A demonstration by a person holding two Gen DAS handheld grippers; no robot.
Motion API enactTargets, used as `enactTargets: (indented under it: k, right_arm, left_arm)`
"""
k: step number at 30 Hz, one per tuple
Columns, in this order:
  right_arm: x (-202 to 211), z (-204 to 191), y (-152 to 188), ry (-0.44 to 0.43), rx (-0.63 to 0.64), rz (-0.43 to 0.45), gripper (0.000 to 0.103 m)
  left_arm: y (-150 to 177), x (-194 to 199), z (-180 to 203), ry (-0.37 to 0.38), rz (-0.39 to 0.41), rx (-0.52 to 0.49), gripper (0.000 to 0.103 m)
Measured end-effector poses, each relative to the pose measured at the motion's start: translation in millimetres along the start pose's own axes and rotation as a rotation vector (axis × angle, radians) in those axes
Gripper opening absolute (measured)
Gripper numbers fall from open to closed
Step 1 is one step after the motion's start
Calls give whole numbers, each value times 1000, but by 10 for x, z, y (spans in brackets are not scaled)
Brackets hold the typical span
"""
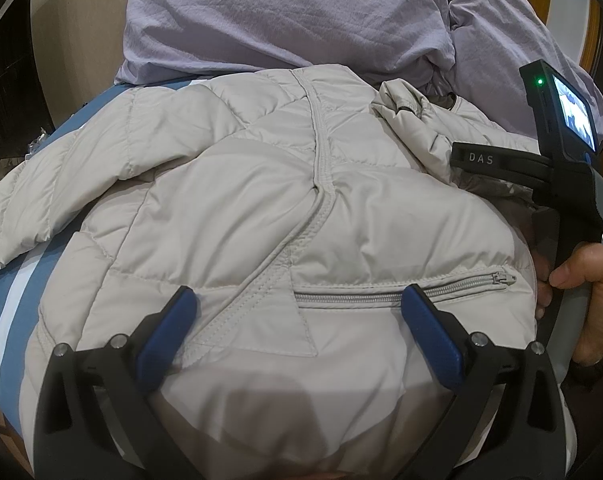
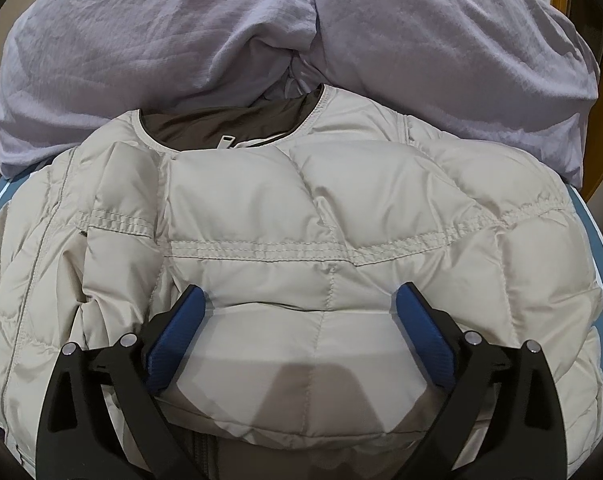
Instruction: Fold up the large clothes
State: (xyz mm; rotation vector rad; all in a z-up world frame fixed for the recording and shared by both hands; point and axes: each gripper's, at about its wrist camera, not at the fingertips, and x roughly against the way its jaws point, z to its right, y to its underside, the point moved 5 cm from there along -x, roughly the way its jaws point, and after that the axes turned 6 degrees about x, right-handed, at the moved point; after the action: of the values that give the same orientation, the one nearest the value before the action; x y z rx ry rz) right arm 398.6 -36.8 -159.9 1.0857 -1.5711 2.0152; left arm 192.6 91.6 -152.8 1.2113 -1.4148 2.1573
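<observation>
Two grippers hang spread wide, grasping nothing: the left gripper (image 1: 297, 300) and the right gripper (image 2: 299, 300) both over the pale quilted jacket (image 1: 229, 184) lying on a blue striped sheet (image 1: 17, 284). Beyond its far edge, crumpled lilac bedding (image 2: 181, 52) crowds against the collar (image 2: 237, 128).

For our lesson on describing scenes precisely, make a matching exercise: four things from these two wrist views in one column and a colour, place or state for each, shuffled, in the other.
Column one:
1. puffy beige quilted jacket
2. crumpled lilac bedding
3. grey pocket zipper
4. right gripper

Column two:
A. closed, running across the jacket's lower part
B. heaped behind the jacket
C. jaws wide apart over the fabric
D. spread on a blue sheet

Pairs: 1-D, 2-B, 3-A, 4-C
</observation>
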Motion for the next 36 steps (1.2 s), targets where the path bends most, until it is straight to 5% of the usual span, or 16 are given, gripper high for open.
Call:
enactTargets:
  k: [21, 36]
  right_arm:
    - [-20, -14, 10, 35, -3, -6, 102]
    - [-15, -6, 6, 31, -13, -4, 102]
  left_arm:
    - [-12, 45, -42, 36, 5, 28, 101]
    - [-234, 421, -619, -2, 81, 112, 101]
